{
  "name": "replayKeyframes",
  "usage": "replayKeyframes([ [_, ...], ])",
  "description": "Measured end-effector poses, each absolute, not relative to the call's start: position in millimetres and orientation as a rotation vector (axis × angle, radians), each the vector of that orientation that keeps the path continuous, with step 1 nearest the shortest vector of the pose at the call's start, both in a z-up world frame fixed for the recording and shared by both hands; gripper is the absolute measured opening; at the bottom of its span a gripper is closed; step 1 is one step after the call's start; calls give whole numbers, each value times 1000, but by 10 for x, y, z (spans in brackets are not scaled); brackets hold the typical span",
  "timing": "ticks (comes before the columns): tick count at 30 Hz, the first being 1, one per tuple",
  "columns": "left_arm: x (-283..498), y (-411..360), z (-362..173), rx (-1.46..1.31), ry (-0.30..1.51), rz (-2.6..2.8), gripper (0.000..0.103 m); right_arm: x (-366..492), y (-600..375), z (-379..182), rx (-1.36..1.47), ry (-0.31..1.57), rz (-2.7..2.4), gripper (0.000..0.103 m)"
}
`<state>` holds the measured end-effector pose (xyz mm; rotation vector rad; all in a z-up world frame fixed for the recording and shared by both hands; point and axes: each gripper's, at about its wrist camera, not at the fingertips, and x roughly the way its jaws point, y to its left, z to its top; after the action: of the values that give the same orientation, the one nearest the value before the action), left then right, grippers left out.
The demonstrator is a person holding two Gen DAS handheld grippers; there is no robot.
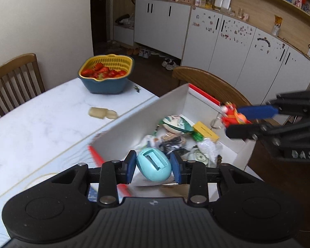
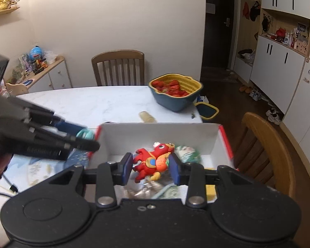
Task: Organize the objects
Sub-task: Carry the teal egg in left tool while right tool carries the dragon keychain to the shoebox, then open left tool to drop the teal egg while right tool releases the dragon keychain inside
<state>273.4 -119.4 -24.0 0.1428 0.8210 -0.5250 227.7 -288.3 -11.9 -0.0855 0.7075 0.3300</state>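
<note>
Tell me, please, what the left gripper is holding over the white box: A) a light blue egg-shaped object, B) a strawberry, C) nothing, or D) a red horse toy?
A: in the left wrist view the left gripper has its blue pads against both sides of the light blue egg-shaped object, above the white box; the red horse toy sits in the right gripper.

Left gripper (image 1: 154, 167) grips a teal egg (image 1: 154, 164) (over the white box (image 1: 122, 132)).

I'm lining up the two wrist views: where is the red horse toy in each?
Left wrist: red horse toy at right, pinched by the right gripper above the white box.
Right wrist: red horse toy at centre, between the blue pads.
Shared landmark: strawberry basket.
</note>
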Motion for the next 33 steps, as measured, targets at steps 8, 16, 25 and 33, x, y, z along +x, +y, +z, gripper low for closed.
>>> replayKeyframes([
  [8,2841,-1681,-486,171,868,-505,35,2658,-3101,-256,-84,726,342,36],
  [16,2988,-1993,-778,194,928,-482,35,2961,-3135,-615,-109,819,353,36],
  [25,3091,-2119,-1074,228,996,-459,35,3162,-3142,-1003,-107,976,376,36],
  [33,3196,-2130,-1228,226,1059,-451,35,3173,-3130,-1150,-131,1033,386,37],
])
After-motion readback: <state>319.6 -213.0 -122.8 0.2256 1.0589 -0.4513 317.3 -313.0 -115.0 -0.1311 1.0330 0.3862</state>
